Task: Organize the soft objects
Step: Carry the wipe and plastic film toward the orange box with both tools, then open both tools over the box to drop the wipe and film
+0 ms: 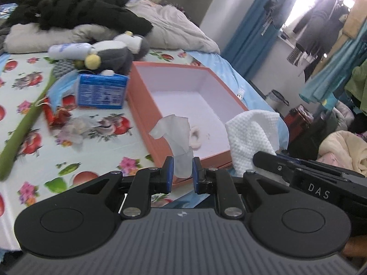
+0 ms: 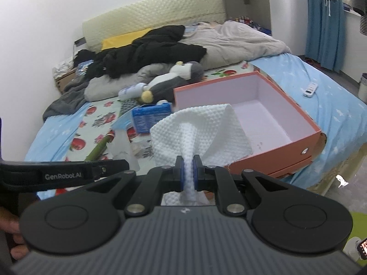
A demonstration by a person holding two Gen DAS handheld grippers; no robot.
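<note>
An open orange box point(image 1: 146, 105) with a pale inside sits on the bed; it also shows in the right wrist view point(image 2: 275, 158). My left gripper point(image 1: 181, 168) is shut on a thin translucent white wipe point(image 1: 176, 133), held above the box's near corner. My right gripper point(image 2: 188, 171) is shut on a white dimpled cloth point(image 2: 201, 128), held in front of the box's near wall; the cloth also shows in the left wrist view point(image 1: 252, 137). A small pale fluffy item point(image 1: 195, 137) lies inside the box. A grey and white plush penguin point(image 1: 114, 52) lies behind the box.
A blue carton point(image 1: 102, 90), a white bottle point(image 1: 68, 50), a long green stick point(image 1: 25, 123), red wrapping point(image 1: 54, 114) and crumpled plastic point(image 1: 71, 133) lie left of the box. Black clothing point(image 1: 80, 9) and a beige duvet point(image 1: 174, 29) fill the bed's far end. A white remote point(image 2: 310, 89) lies right.
</note>
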